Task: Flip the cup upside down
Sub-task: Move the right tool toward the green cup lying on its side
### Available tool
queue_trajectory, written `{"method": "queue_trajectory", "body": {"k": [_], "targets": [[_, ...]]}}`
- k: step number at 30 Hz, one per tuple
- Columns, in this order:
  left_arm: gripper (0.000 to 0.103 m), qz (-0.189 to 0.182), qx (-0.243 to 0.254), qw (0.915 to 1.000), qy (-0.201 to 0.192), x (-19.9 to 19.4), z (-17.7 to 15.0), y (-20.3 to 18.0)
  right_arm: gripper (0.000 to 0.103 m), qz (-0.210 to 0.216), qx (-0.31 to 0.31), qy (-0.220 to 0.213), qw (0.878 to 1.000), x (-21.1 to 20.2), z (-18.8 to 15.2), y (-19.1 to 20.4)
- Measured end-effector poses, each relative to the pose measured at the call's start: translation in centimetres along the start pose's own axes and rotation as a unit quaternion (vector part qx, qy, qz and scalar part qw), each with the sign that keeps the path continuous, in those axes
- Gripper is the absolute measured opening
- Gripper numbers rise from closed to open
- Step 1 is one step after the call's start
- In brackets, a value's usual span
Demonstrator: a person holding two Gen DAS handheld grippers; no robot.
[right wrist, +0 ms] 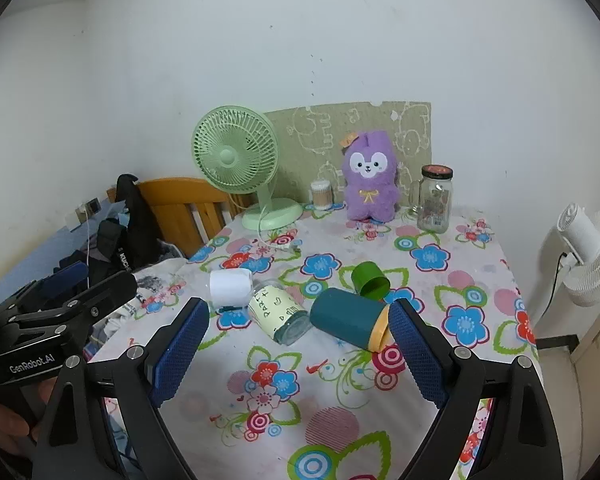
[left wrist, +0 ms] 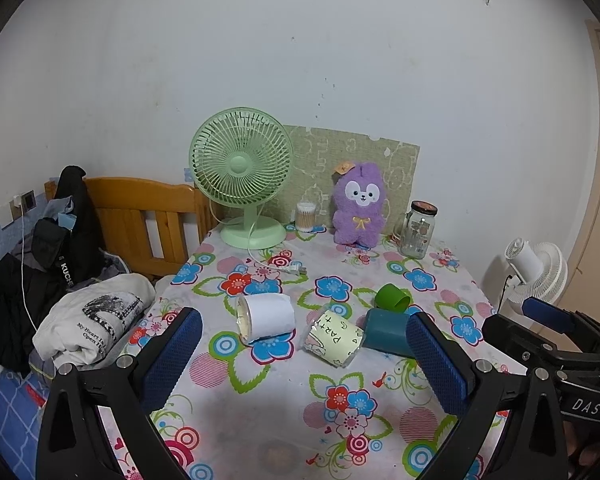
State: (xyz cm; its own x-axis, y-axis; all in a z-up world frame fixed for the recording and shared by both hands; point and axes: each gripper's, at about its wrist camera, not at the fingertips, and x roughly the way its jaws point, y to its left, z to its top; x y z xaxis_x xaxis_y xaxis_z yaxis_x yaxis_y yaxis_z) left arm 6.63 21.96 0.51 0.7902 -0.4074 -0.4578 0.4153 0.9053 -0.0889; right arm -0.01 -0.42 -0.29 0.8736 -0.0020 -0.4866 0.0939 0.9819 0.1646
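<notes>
left wrist: left gripper (left wrist: 304, 364) fingers spread, empty; four cups on their sides mid-worktop (left wrist: 260, 412) — white cup (left wrist: 266, 318), pale yellow cup (left wrist: 334, 338), teal cup (left wrist: 388, 330), green cup (left wrist: 392, 298) | right wrist: right gripper (right wrist: 300, 356) fingers apart, empty; teal cup (right wrist: 346, 318) just beyond right finger, toward the right edge.

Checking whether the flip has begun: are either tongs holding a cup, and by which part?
Nothing is held. Left tongs and right tongs are both open above the table.
</notes>
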Motion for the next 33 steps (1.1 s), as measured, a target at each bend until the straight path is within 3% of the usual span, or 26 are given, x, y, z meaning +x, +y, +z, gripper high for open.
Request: {"method": "queue_trajectory", "body": {"k": [23, 29, 33], "targets": [[0.103, -0.003, 0.000, 0.9992, 0.039, 4.5, -0.6, -0.3, 0.093, -0.012, 0.011, 0.032, 0.999, 3.7, 0.0, -1.7], [0.103, -0.007, 0.011, 0.9977, 0.066, 7.6, -0.7, -0.3, 0.093, -0.049, 0.008, 0.075, 0.996, 6.9, 0.5, -3.7], [0.103, -0.010, 0.033, 0.9959, 0.084, 10.0, -0.5, -0.7, 0.093, -0.051, 0.009, 0.106, 0.993, 9.3, 0.8, -5.5]]}}
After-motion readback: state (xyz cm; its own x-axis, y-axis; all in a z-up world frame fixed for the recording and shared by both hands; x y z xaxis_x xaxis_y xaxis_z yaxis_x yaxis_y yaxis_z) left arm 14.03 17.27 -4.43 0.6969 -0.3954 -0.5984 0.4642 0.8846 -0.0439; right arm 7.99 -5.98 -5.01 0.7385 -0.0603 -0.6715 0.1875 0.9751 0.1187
